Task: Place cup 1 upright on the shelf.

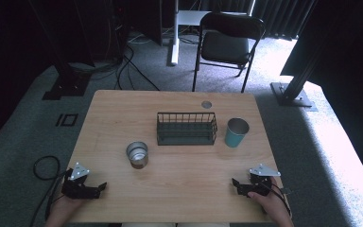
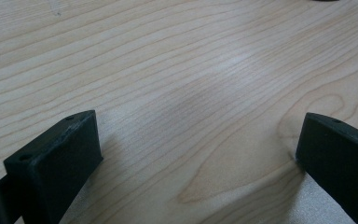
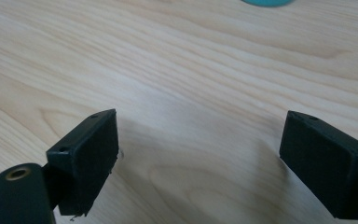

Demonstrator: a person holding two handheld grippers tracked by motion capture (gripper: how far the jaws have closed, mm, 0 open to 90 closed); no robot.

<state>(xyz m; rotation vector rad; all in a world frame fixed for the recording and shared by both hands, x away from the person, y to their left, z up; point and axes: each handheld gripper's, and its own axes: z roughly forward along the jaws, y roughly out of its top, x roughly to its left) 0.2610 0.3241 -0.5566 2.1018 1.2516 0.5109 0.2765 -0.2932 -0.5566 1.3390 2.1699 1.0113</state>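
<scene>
On the wooden table (image 1: 123,113) stand a black wire basket (image 1: 186,128) in the middle, a teal cup (image 1: 236,132) to its right and a shiny metal cup (image 1: 137,154) in front of its left end. My left gripper (image 1: 100,188) rests near the front left corner, held by a hand. In the left gripper view it (image 2: 198,128) is open over bare wood. My right gripper (image 1: 236,186) lies near the front right corner, also open (image 3: 200,126), with nothing between its jaws. The teal cup's base (image 3: 268,2) peeks in at the top edge of the right gripper view.
A round grey grommet (image 1: 206,104) sits in the tabletop behind the basket. A black folding chair (image 1: 227,45) stands beyond the far edge, and cables (image 1: 45,168) lie on the carpet to the left.
</scene>
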